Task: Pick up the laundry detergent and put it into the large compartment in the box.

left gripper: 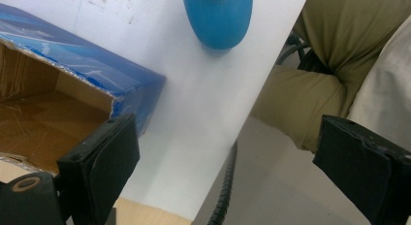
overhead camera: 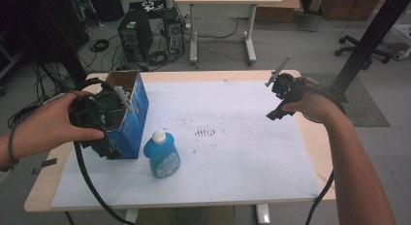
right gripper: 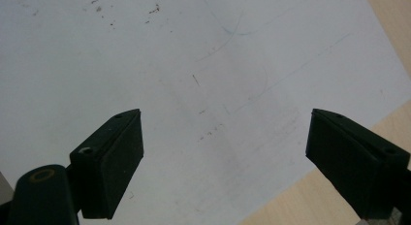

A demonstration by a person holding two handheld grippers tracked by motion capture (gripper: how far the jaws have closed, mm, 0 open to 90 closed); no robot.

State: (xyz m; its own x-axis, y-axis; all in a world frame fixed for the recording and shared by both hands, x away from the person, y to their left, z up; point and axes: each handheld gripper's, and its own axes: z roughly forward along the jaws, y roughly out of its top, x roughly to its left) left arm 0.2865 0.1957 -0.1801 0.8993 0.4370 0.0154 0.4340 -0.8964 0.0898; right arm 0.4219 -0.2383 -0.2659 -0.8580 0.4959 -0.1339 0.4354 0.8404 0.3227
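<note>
A blue cardboard box point(overhead camera: 133, 113) with an open top stands at the left of the table; its brown inside point(left gripper: 43, 118) shows in the left gripper view. A blue bottle point(overhead camera: 162, 157) with a white cap stands upright just right of the box's near corner, also seen as the blue bottle point(left gripper: 218, 16) from above. My left gripper point(overhead camera: 107, 148) hangs by the box's near side. The left gripper point(left gripper: 230, 133) is open wide, nothing between its jaws. My right gripper point(overhead camera: 277, 112) hovers over the table's right part. The right gripper point(right gripper: 225, 120) is open and holds nothing.
A white sheet point(overhead camera: 232, 137) with faint marks covers most of the wooden table point(overhead camera: 317, 152). The left gripper's cable point(left gripper: 225, 191) hangs off the near edge beside the person's legs point(left gripper: 329, 65). Beyond the table stand a computer tower point(overhead camera: 134, 38), a desk point(overhead camera: 228, 2) and a black post point(overhead camera: 363, 40).
</note>
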